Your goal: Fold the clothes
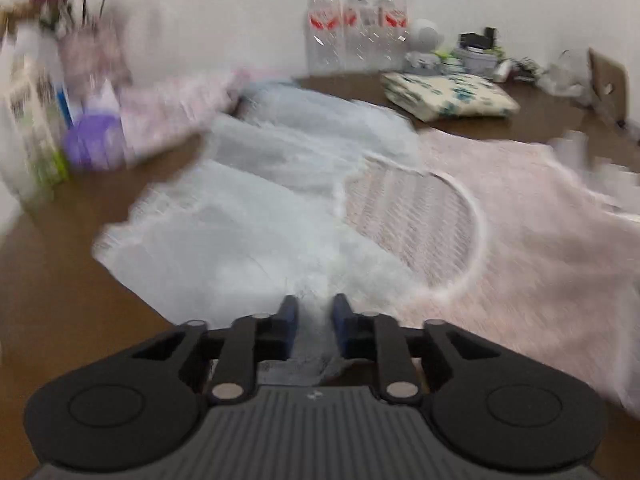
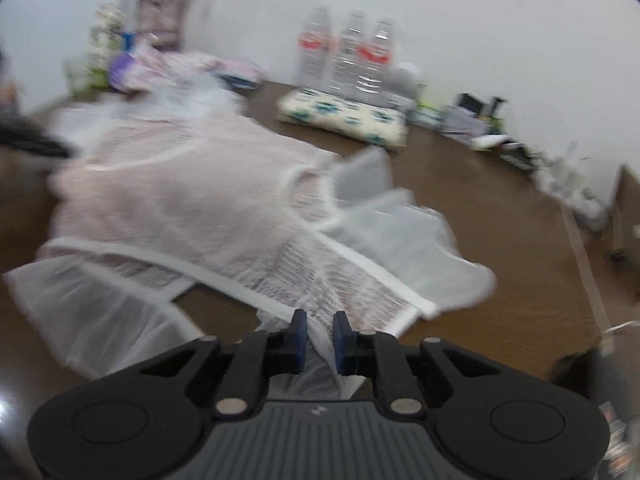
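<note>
**Both grippers pinching one edge of the pink dress, the rest running away across the table**

Starting on my left: my left gripper [image 1: 314, 316] is biting down on a bunch of sheer white frill, the blue pads close together with fabric pinched between them and bunching back toward the body of the tool. From that pinch the pink dress [image 1: 520, 232] is spreading forward and to the right over the brown table [image 1: 80, 320], its rounded white-trimmed neckline [image 1: 476, 216] lying just ahead and right of my fingers.

Moving across: in the right wrist view the same dress [image 2: 180, 200] is stretching away and to the left, so its long axis is running from my two grips toward the far wall, where the water bottles [image 2: 344, 56] are standing and a folded floral cloth [image 2: 344, 118] is resting near them.

Over on my right: my right gripper [image 2: 320, 334] is clamping a strip of ribbed fabric and white frill, pads narrow with cloth between them.

So I'm judging both hands are sharing the near edge, each equally close to it. The coming fold turns on carrying this near edge forward along that long axis, keeping the two pinches level so the hem lands square. Everything is blurring with motion, so fine detail is uncertain.
</note>
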`<move>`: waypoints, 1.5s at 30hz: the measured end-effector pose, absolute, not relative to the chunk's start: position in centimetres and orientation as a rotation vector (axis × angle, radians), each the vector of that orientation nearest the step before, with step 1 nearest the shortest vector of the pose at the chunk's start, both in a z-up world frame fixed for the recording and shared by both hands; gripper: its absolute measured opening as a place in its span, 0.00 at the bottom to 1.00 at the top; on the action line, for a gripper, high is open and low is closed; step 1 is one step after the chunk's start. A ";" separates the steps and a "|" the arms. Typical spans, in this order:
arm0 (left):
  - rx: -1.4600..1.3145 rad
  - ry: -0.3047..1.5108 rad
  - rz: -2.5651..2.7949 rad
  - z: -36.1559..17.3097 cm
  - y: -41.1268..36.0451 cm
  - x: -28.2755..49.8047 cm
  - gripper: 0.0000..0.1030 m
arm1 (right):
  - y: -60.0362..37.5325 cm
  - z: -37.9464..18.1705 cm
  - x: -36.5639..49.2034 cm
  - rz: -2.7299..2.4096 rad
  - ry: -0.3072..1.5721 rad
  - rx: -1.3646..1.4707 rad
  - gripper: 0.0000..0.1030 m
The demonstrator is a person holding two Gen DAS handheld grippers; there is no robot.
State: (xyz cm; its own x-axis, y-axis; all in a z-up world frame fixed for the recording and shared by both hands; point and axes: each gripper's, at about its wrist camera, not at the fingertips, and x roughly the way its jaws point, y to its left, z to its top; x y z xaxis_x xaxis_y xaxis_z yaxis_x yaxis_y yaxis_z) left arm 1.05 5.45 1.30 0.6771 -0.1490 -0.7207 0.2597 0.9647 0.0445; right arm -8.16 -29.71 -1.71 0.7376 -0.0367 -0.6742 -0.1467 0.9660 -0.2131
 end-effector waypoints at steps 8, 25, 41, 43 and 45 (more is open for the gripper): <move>0.045 0.744 -0.345 5.0 5.2 -10.0 0.38 | -30.2 0.7 -8.1 0.162 0.591 -0.269 0.21; 0.088 0.782 -0.435 2.4 5.4 -8.0 0.32 | -27.0 -1.2 -16.3 0.623 0.657 -0.242 0.13; 0.173 0.835 -0.536 1.2 3.2 -8.3 0.43 | -25.8 -1.7 -16.2 0.815 0.703 -0.226 0.07; 0.136 0.813 -0.586 3.3 3.6 -7.8 0.44 | -26.5 0.0 -16.2 0.855 0.674 -0.218 0.11; 0.114 0.763 -0.618 5.7 3.6 -6.8 0.48 | -27.3 2.1 -14.8 0.818 0.599 -0.177 0.18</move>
